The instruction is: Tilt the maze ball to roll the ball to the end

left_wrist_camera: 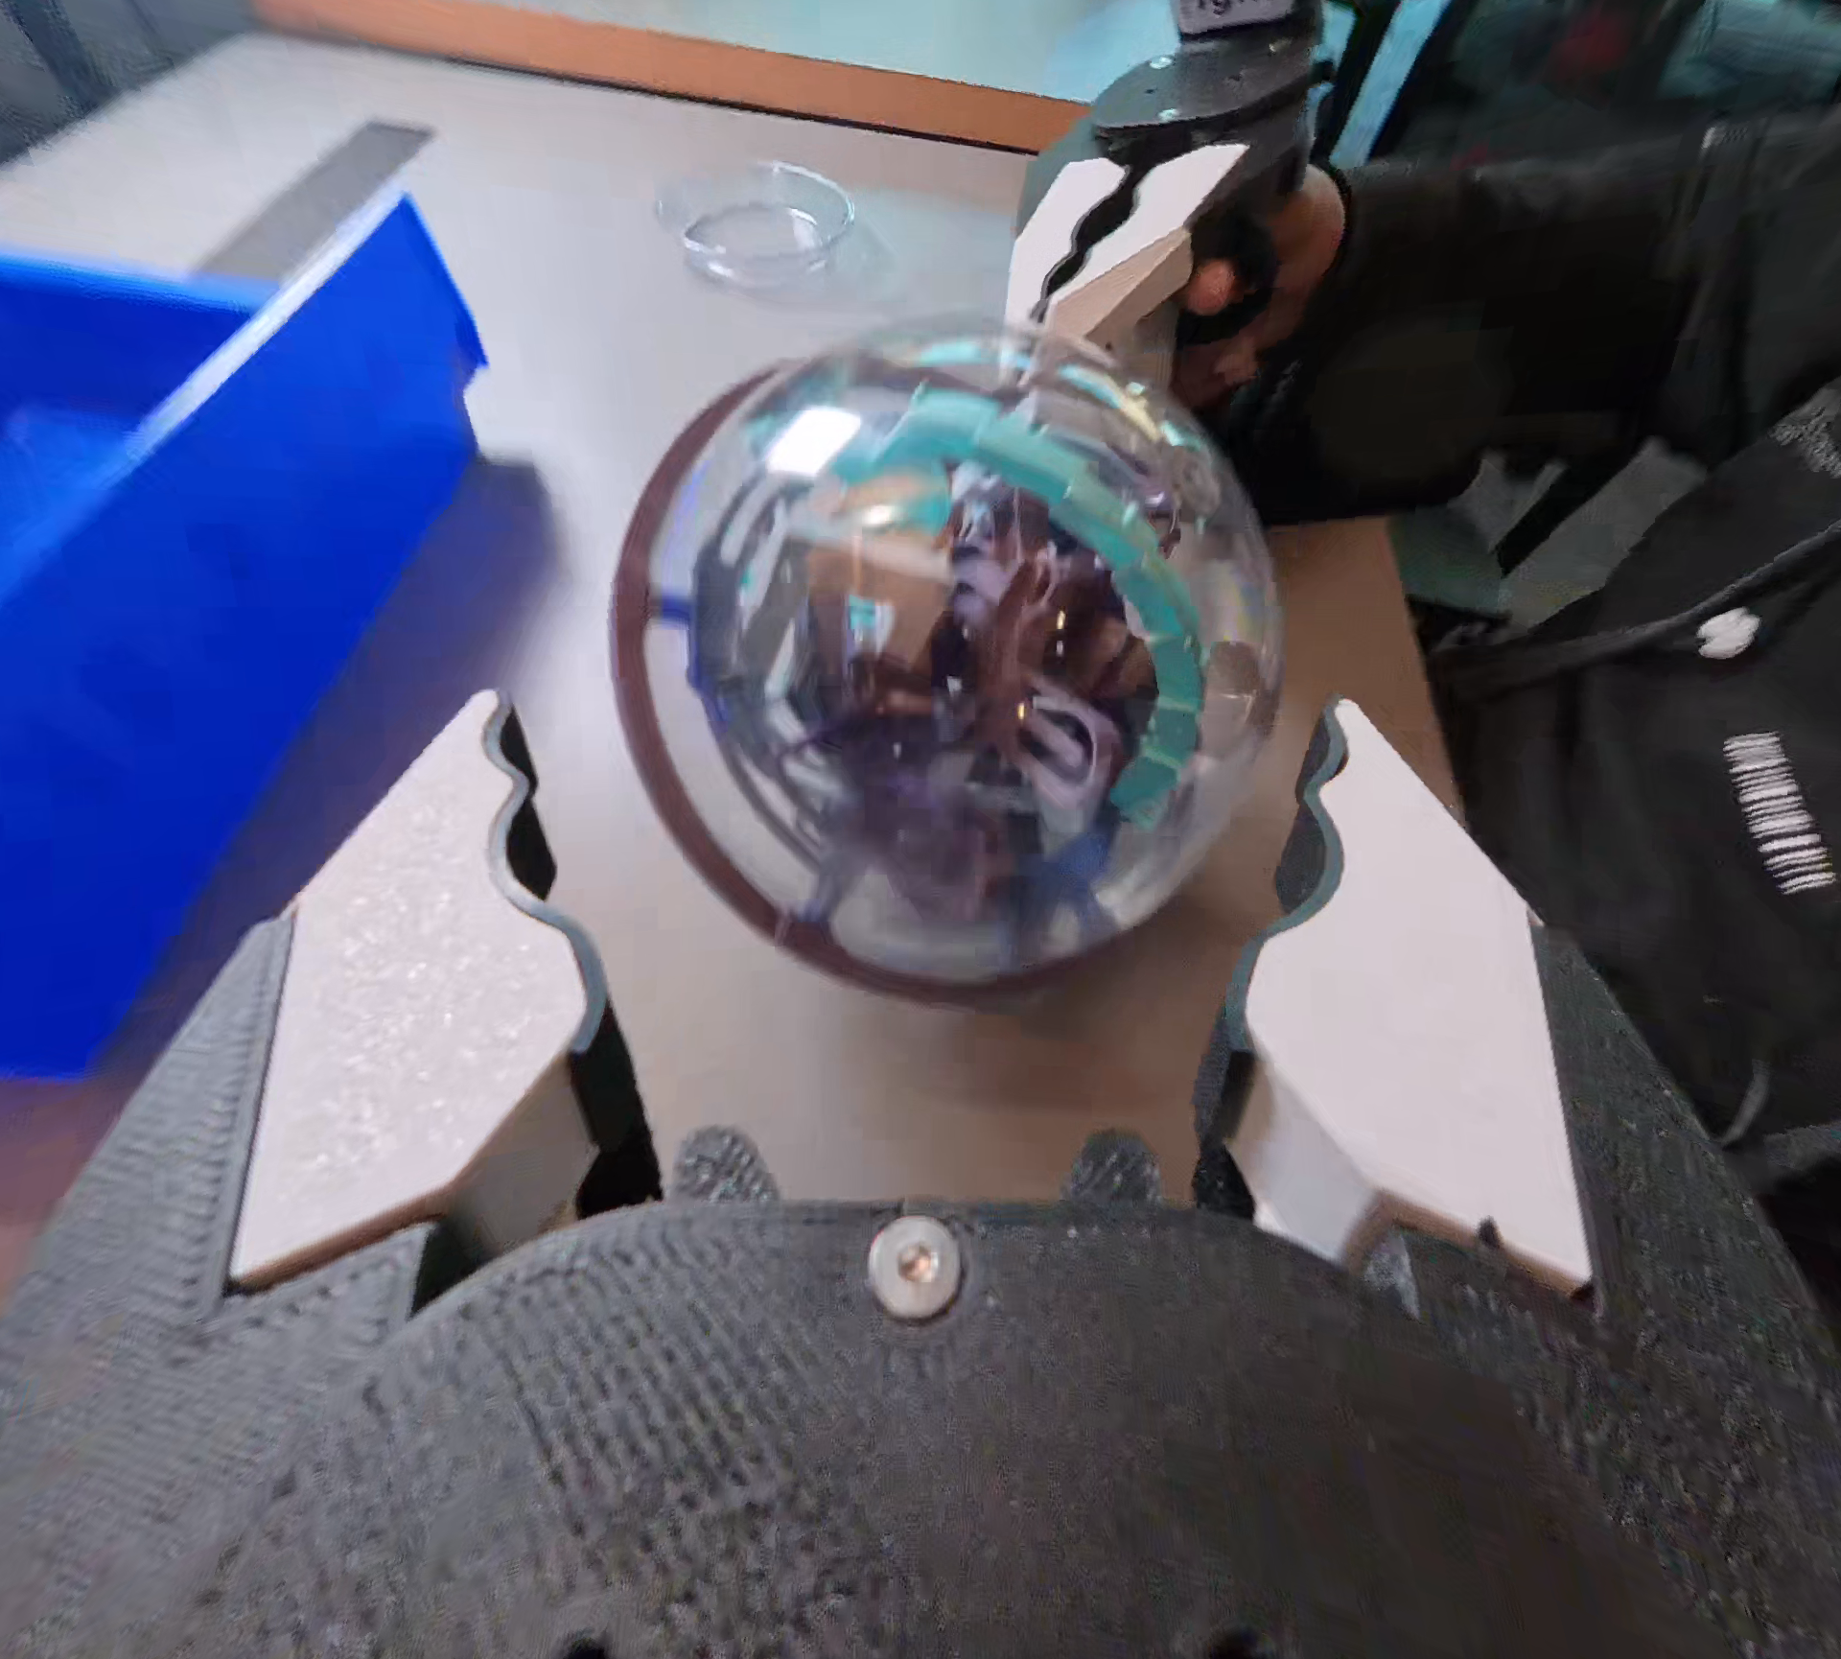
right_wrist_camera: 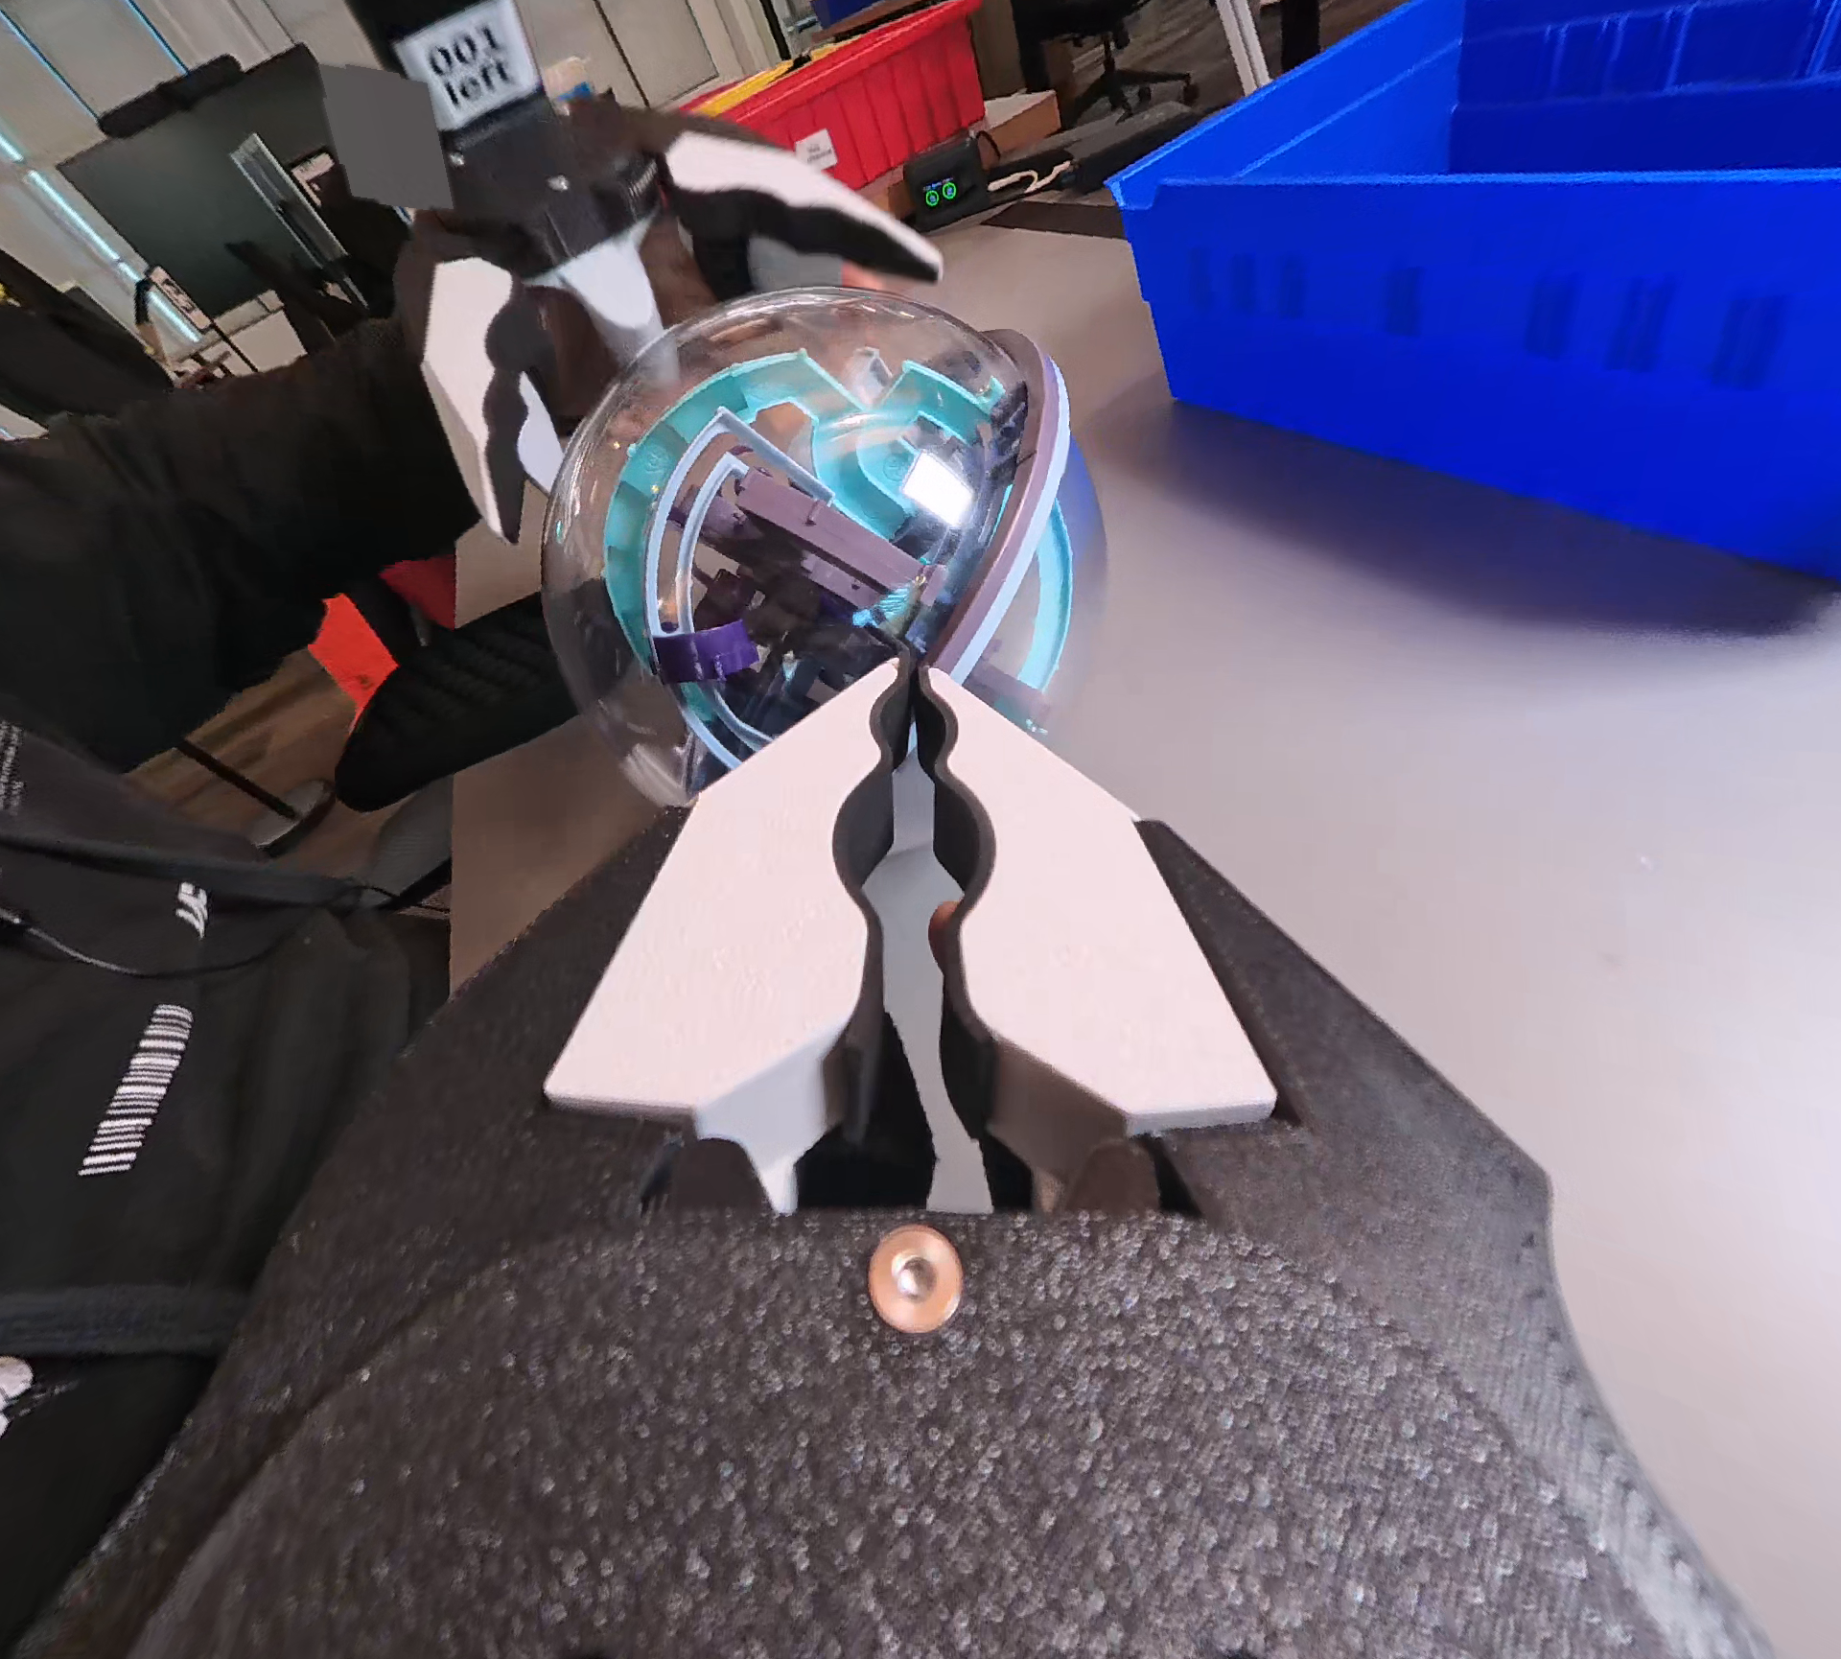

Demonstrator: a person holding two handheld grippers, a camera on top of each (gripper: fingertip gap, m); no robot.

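Note:
The maze ball point(left_wrist_camera: 936, 665) is a clear sphere with teal and purple tracks and a brown-purple ring, and it rests on the grey table point(left_wrist_camera: 558, 296). My left gripper point(left_wrist_camera: 917, 703) is wide open; its fingertips flank the near side of the ball without touching it. In the right wrist view it point(right_wrist_camera: 717, 391) hovers open over the ball's point(right_wrist_camera: 797, 535) far upper side. My right gripper point(right_wrist_camera: 909, 673) is shut, with its tips against the ball beside the ring point(right_wrist_camera: 1006, 515). It also shows in the left wrist view point(left_wrist_camera: 1044, 311) at the ball's far edge. The small inner ball is not discernible.
A blue bin point(left_wrist_camera: 199, 565) stands left of the ball; it shows in the right wrist view point(right_wrist_camera: 1494, 316) too. A clear glass dish point(left_wrist_camera: 767, 226) lies farther back. A person's black sleeve point(left_wrist_camera: 1494, 336) and the table's edge are to the right.

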